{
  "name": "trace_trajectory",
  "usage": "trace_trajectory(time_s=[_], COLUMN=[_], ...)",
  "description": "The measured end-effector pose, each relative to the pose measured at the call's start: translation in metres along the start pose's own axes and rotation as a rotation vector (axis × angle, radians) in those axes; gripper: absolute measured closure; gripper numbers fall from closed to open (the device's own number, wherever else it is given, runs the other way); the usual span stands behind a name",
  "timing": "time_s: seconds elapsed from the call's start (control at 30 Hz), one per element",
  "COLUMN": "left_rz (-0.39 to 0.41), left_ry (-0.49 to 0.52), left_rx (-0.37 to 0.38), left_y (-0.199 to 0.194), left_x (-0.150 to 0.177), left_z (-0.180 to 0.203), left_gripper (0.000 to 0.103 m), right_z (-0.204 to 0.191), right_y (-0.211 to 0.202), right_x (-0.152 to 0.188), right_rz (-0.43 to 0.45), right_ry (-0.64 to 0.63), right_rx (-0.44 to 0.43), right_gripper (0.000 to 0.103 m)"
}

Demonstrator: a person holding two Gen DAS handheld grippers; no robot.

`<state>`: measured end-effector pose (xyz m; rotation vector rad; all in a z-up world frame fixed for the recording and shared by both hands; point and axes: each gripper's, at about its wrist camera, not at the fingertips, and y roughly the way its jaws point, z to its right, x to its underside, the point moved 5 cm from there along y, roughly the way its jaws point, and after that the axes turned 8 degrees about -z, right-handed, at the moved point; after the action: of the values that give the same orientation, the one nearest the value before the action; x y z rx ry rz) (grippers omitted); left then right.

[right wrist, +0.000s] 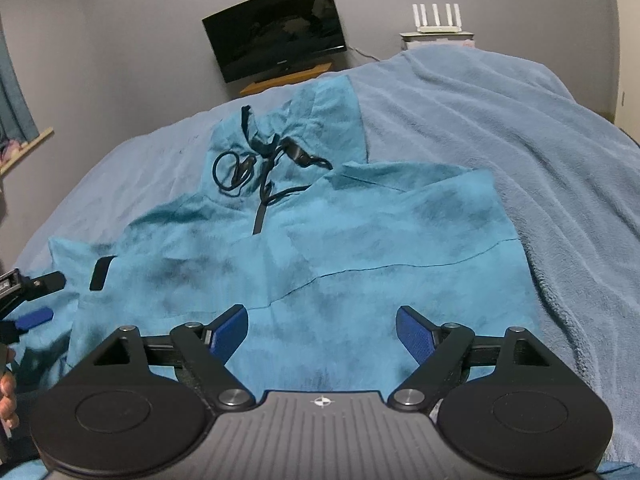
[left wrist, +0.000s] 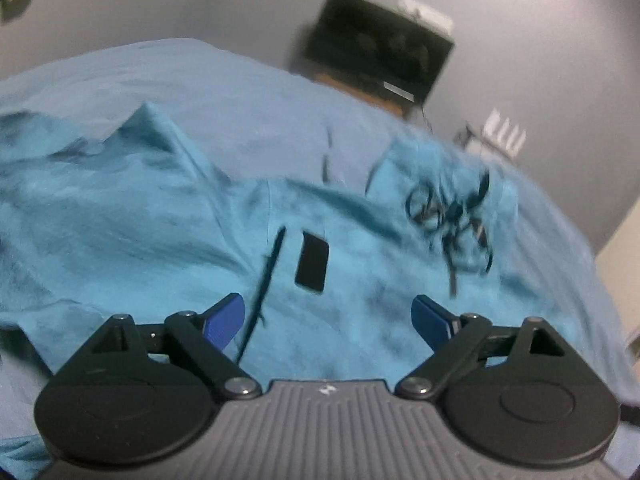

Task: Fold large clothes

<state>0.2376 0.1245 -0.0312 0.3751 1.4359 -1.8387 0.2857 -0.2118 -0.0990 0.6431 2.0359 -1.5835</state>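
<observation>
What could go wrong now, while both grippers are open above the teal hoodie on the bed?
1. The black drawstring lies in loose loops near the hood; it may be trapped inside a fold or catch on a finger.
2. The teal hoodie is already creased, with one side lying over itself, so a fold now could come out uneven.
3. The blue blanket below is soft and wrinkled; the right gripper might pinch it together with the hoodie.

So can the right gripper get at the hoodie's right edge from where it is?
Probably yes: the right gripper hangs open over the hoodie, nothing lies between it and that edge, and only blanket lies beyond.
</observation>
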Motion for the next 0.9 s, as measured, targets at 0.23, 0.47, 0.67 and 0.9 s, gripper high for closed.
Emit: trace_trajectory(time_s=[0.23, 0.47, 0.67, 0.9], left_rz=[-0.228, -0.25, -0.268, -0.251], left_ry=[0.187, 0.269, 0.233, 0.243], left_rx=[-0.321, -0.351, -0.325, -0.322], left_y=[0.054, 0.061, 0.063, 0.061], left_x=[0.03, 0.037, 0.036, 0.042], left_z=[-0.001, 0.008, 0.007, 0.008], left_gripper=[0.013, 0.001, 0.0, 0.0], right_z=[-0.011, -0.007, -0.003, -0.001], right_y=[0.022, 0.035, 0.018, -0.004], right_x=[0.011, 0.018, 0.012, 0.008], right_rz=[-0.05, -0.07, 0.062, 0.209], right_ry=[-0.06, -0.052, -0.029, -0.041], right_rx=[0.048, 0.113, 0.162, 0.316], right_gripper=[0.014, 0.003, 0.0, 0.0])
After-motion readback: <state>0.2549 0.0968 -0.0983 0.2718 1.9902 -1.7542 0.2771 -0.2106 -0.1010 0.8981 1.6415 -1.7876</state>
